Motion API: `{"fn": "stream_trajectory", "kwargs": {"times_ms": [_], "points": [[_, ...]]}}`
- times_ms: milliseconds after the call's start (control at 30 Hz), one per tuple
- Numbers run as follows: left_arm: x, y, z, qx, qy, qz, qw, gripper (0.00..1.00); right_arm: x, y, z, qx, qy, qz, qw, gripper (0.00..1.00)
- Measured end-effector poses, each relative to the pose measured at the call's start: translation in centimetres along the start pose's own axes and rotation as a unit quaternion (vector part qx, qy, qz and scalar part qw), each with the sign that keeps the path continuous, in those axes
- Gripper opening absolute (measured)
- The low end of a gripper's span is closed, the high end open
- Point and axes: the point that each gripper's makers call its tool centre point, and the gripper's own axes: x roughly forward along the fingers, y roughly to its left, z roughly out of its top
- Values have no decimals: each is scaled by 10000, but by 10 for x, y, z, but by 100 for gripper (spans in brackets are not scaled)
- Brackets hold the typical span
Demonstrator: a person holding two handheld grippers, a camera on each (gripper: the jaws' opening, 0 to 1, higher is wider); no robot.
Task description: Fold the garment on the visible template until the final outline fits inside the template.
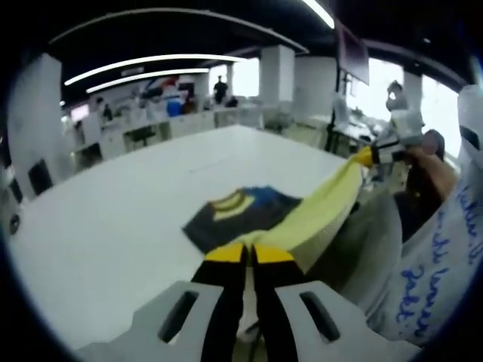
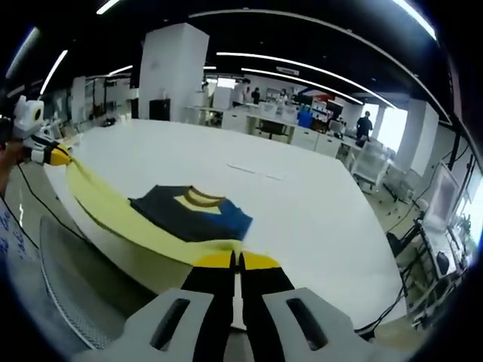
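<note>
While both tools pinch the garment (image 2: 151, 226), a sleeve (image 1: 423, 279) appears leftward.

garment (image 2: 181, 215): soft matt cloth, yellow hem, dark blue body
surface (image 2: 302, 204): smooth white, faint sheen
left claw (image 1: 249, 253): matt black with yellow tips, grey plastic housing
right claw (image 2: 236, 262): same matt finish

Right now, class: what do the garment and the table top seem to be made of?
Garment: soft knit cloth, matt; its yellow edge sags in a curve between the left gripper and right gripper. Table top: probably smooth white laminate, with a faint sheen.
</note>
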Motion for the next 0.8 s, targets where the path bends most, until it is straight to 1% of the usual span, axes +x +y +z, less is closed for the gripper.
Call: {"fn": "stream_trajectory", "kwargs": {"times_ms": [67,133,300,433,500,800], "points": [[-3,-2,3,39,-68,-13,10000,0,-2,0,2,-23,-28,-28,10000,3],[-5,-5,5,-22,-156,-97,9998,0,-4,-1,4,-55,-69,-64,9999,3],[-10,-5,4,7,-185,-38,9998,0,-11,1,7,-35,-160,-91,9998,3],[-16,-8,7,32,-287,-49,9996,0,-15,3,9,-67,-225,-111,9997,3],[-19,-9,9,14,-362,-69,9993,0,-18,4,10,-61,-262,-122,9996,2],[-28,-11,20,122,-535,-51,9985,0,-32,4,20,-54,-464,-196,9987,2]]}}
